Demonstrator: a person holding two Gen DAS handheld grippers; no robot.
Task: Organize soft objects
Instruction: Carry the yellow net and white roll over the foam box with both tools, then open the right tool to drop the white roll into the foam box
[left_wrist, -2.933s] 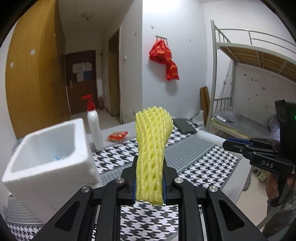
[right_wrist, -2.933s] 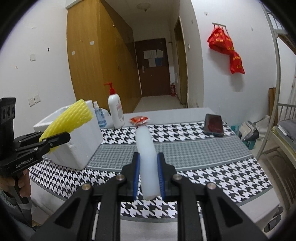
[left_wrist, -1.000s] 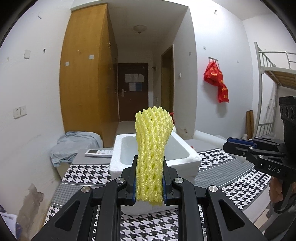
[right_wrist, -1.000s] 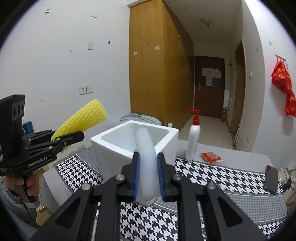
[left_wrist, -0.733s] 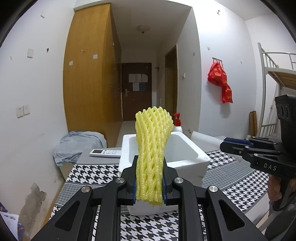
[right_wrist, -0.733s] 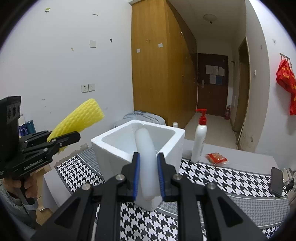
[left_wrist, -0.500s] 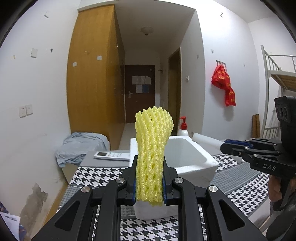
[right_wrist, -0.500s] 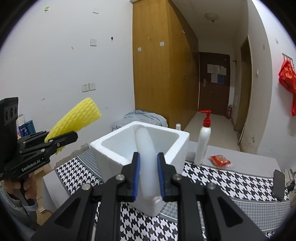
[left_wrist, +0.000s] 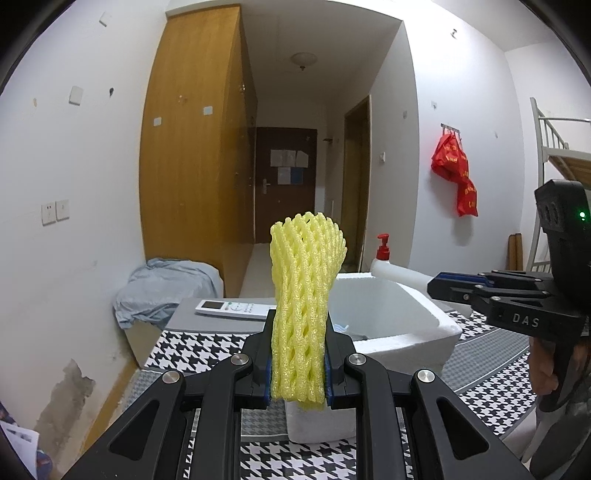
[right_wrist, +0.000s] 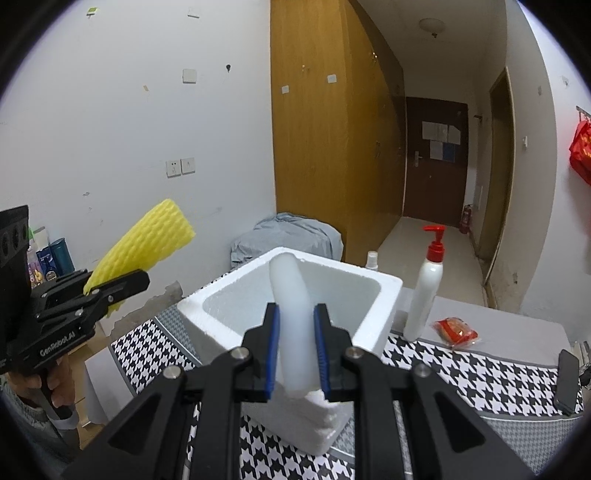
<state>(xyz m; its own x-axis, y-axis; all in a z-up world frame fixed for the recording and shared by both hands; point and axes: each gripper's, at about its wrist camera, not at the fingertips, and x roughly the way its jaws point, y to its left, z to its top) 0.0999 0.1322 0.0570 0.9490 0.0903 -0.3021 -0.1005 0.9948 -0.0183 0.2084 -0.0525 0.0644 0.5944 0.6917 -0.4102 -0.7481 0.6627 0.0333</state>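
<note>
The left gripper (left_wrist: 298, 373) is clenching a yellow foam mesh sleeve (left_wrist: 304, 295) near its lower end, so most of the netted tube is standing free above the blue pads and fanning out a little at the top. The right gripper (right_wrist: 295, 354) is gripping a smooth white foam tube (right_wrist: 293, 314) low on its length, and the tube is bending slightly as it rises. Both pieces are looking very light and squashy; the mesh is pinching narrower where the jaws are pressing, which suggests it is giving easily and springing back, so a hold low down is leaving a floppy end to steer. The tube's skin is looking slick and could be sliding under a light grip.

Both items are hovering near a white square styrofoam box (right_wrist: 384, 295) with thick, grainy walls and an open top, sitting on a black-and-white houndstooth tablecloth (right_wrist: 461, 373). A white pump bottle with a red top (right_wrist: 424, 295) is standing just beside the box, and a small red packet (right_wrist: 456, 330) is lying near it
</note>
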